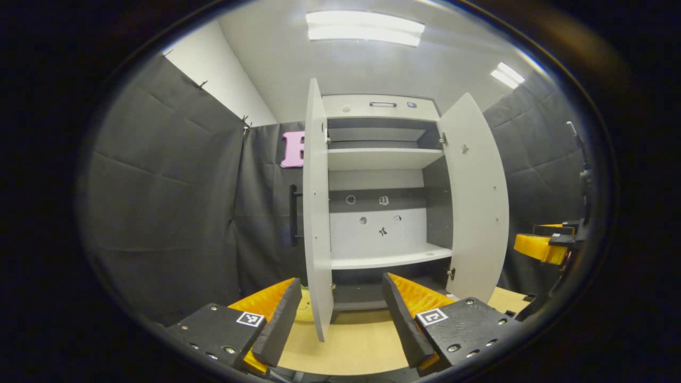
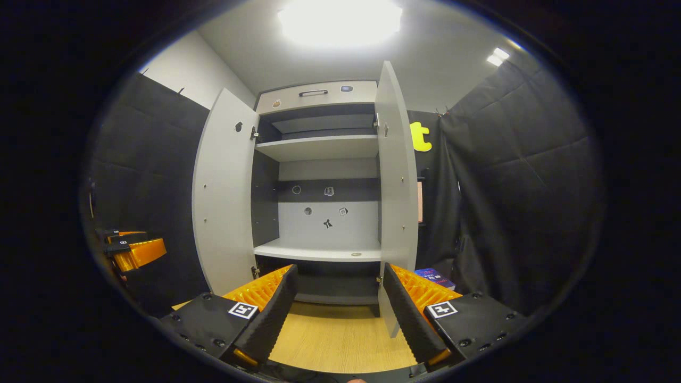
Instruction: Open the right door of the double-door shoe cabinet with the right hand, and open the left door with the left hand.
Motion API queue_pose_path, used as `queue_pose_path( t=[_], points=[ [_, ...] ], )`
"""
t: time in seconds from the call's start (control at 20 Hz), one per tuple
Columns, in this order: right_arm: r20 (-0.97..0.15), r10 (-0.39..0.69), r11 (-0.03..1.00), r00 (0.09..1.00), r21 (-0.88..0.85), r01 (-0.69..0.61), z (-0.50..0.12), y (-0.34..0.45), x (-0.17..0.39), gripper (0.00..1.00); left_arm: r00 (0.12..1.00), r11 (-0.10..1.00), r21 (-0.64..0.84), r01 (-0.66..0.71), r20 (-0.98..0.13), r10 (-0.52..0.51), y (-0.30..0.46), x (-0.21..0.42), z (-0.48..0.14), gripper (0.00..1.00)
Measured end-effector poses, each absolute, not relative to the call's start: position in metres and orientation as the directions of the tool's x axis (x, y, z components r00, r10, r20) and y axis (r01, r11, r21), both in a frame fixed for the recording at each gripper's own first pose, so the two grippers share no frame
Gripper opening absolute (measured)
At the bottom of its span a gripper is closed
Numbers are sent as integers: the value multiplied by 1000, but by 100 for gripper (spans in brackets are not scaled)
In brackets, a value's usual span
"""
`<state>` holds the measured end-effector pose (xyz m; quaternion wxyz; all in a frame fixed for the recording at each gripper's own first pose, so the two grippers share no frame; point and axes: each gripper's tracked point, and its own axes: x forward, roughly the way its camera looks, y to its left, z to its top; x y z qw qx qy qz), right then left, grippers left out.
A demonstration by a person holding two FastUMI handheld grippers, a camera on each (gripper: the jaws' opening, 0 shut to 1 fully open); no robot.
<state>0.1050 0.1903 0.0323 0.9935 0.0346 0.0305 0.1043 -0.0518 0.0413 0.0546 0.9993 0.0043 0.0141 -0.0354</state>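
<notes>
The white shoe cabinet (image 1: 379,106) stands with both doors swung wide. In the left gripper view the left door (image 1: 316,213) is seen almost edge-on, its black handle (image 1: 292,213) on the outer face, and the right door (image 1: 476,202) angles outward. My left gripper (image 1: 340,319) is open, fingers apart on either side of the left door's lower corner without touching it. In the right gripper view the right door (image 2: 396,186) is edge-on and the left door (image 2: 226,197) faces me. My right gripper (image 2: 340,316) is open and holds nothing.
Bare shelves (image 2: 319,146) and a back panel with small stickers (image 2: 328,223) show inside. The cabinet stands on a wooden surface (image 2: 340,340). A blue book-like item (image 2: 433,276) lies by the right door's foot. Black cloth walls close in on both sides.
</notes>
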Motion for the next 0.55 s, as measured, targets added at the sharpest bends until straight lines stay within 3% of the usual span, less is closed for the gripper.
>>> queue_pose_path(
  t=[0.55],
  points=[
    [-46,198,978,979,78,-194,35,187,106,99,997,997,17,77,-26,-77,36,-49,50,88]
  ],
)
